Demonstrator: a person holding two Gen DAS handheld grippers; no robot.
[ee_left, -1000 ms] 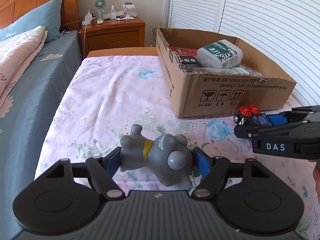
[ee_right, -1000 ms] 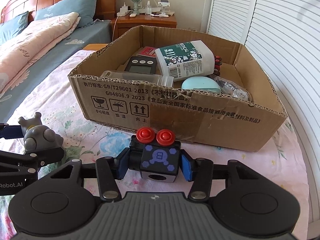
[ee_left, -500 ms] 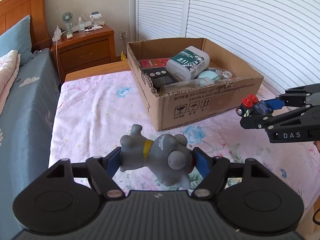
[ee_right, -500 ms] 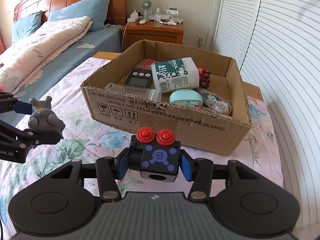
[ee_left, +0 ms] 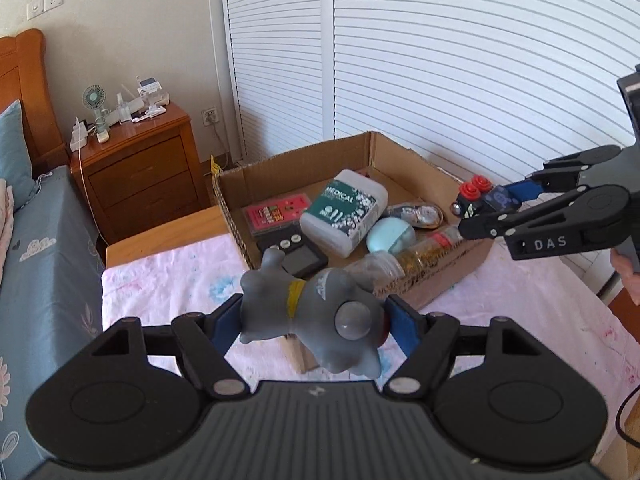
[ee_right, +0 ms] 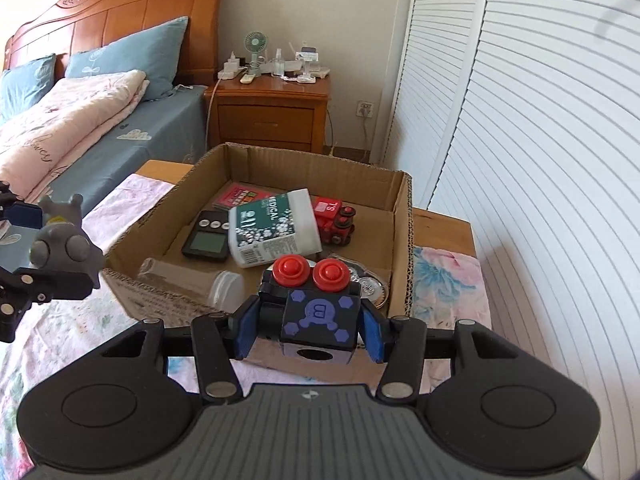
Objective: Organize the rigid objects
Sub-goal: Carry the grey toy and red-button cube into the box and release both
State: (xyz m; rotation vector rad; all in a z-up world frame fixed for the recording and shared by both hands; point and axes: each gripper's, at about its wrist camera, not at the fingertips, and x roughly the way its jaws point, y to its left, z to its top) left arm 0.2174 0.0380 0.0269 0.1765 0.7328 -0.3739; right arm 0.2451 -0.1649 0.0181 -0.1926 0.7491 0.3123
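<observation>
A: What is the biggest thing in view?

B: A bed (ee_right: 92,148) with a blue sheet and a pink quilt, and beside it a low surface under a pink floral cloth (ee_left: 168,276). A wooden nightstand (ee_right: 268,114) stands by white louvred doors (ee_left: 460,60).

A: And on the cloth?

B: An open cardboard box (ee_right: 402,232). Inside lie a white bottle labelled "MEDICAL" (ee_right: 274,228), a black digital device (ee_right: 208,242), a red card (ee_left: 278,214), a red toy vehicle (ee_right: 336,220), a clear tube (ee_right: 192,282) and a pale blue oval case (ee_left: 390,236).

A: What do the two tools hold?

B: The left gripper (ee_left: 312,322) has its jaws clamped on a grey rubber animal toy (ee_left: 316,316) with a yellow collar, held in the air at the box's near corner. The right gripper (ee_right: 308,326) has its jaws clamped on a black cube toy (ee_right: 320,320) with two red knobs, held just above the box's front wall.
</observation>
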